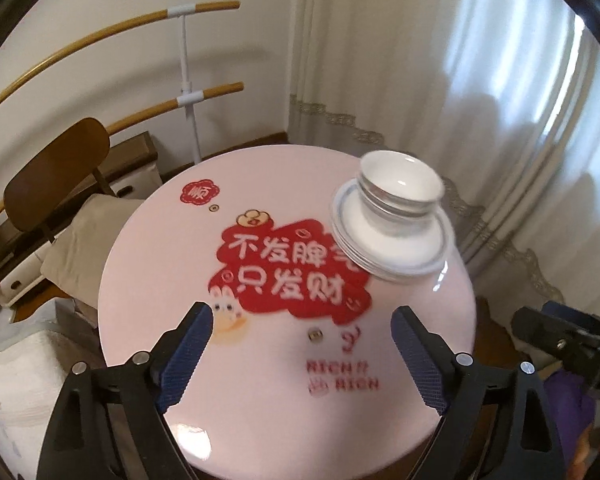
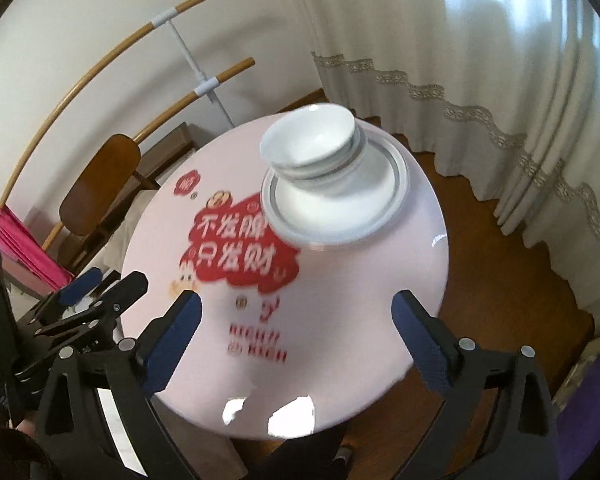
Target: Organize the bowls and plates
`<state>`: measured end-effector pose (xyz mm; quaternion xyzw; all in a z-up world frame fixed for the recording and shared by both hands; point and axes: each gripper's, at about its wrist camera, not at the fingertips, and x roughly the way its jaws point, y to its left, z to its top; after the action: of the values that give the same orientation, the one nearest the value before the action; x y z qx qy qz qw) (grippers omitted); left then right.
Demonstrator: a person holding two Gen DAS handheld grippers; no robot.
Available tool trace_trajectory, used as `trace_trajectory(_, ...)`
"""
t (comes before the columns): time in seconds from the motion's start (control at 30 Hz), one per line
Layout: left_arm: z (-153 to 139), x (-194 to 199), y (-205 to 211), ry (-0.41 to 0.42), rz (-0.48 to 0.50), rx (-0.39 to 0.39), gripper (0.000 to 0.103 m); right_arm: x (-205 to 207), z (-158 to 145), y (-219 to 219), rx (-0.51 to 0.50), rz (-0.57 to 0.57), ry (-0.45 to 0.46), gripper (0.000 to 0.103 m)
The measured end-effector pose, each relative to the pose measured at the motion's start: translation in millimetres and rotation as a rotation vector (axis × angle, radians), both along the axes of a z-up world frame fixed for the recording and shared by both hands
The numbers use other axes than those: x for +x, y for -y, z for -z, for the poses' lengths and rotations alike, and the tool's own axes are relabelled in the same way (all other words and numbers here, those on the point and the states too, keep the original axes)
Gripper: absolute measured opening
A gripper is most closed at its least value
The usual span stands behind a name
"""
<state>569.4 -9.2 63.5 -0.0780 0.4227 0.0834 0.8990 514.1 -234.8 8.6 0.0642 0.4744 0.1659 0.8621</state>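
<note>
Both grippers wide apart, empty; bowls point(image 1: 400, 188) stacked on plates point(image 1: 392, 248), perhaps several

Both grippers: black plastic frames, silver screws, fingers point(image 1: 418, 360) w/ dark-blue textured pads; purple sleeve point(image 2: 588, 412)

The round pink table point(image 1: 148, 248) has a big red splat reading 不发脾气 只发财, a little red badge with 顺 near its far edge, and "RICH!! RICH" in red near the front — that's all I can read.
</note>
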Motion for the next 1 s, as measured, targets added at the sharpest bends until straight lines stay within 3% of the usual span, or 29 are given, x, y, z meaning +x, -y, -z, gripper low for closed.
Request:
trace_trajectory(0.13,-10,-34,8,0.002,-0.001,-0.011,0.091,-35,-7,4,-0.015,0.02,0.017,0.102)
trace_trajectory(0.33,-29,-69,0,0.039,0.027,0.037,0.098,-71,-13,-2,0.007,0.065,0.09,0.103)
trace_trajectory(0.47,-27,-89,-13,0.059,0.061,0.048,0.101,-88,-5,-18,0.029,0.095,0.114,0.103)
trace_trajectory(1.0,59,-149,-71,0.248,0.201,0.068,0.102,-158,73,-83,-0.012,0.223,0.309,0.103)
